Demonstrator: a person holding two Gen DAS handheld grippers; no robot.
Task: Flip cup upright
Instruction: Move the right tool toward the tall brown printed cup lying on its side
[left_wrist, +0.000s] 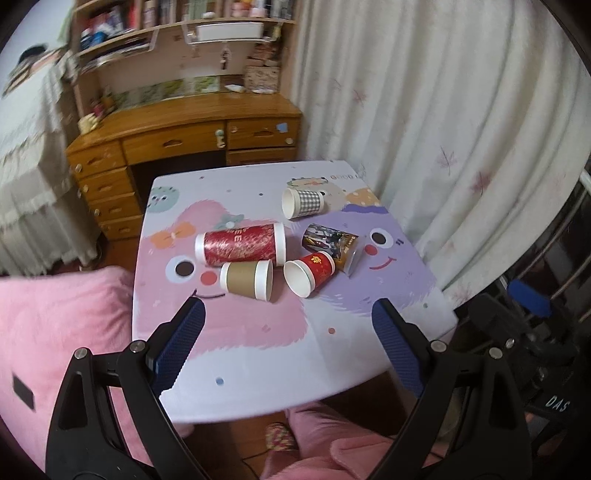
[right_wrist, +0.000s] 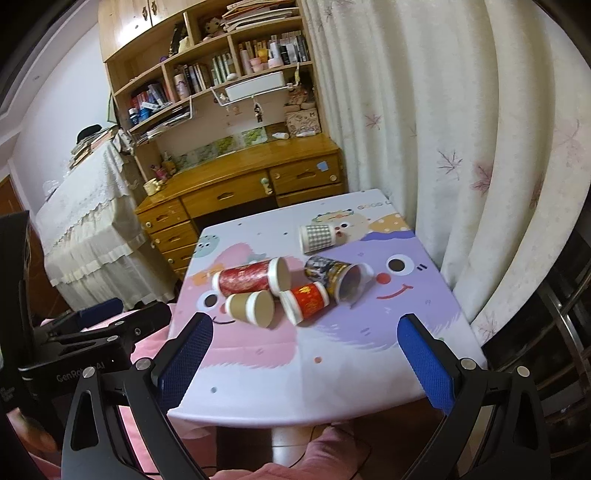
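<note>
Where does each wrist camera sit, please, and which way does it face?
Left wrist: on the left claw, looking down over the table at the tipped cups; its open fingers show.
Right wrist: on the right claw, facing the same table from further right; open fingers and the left claw's body show.
Shared: the brown cup, desk, curtain.

five cups (right_wrist: 291, 284) tipped over, table (right_wrist: 332, 369); right tool (right_wrist: 304, 354) apparently wide

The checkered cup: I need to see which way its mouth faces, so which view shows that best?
Left wrist view: the checkered cup lies on its side with its open white inside plainly visible. The right wrist view shows only its rim edge-on and checkered wall.
</note>
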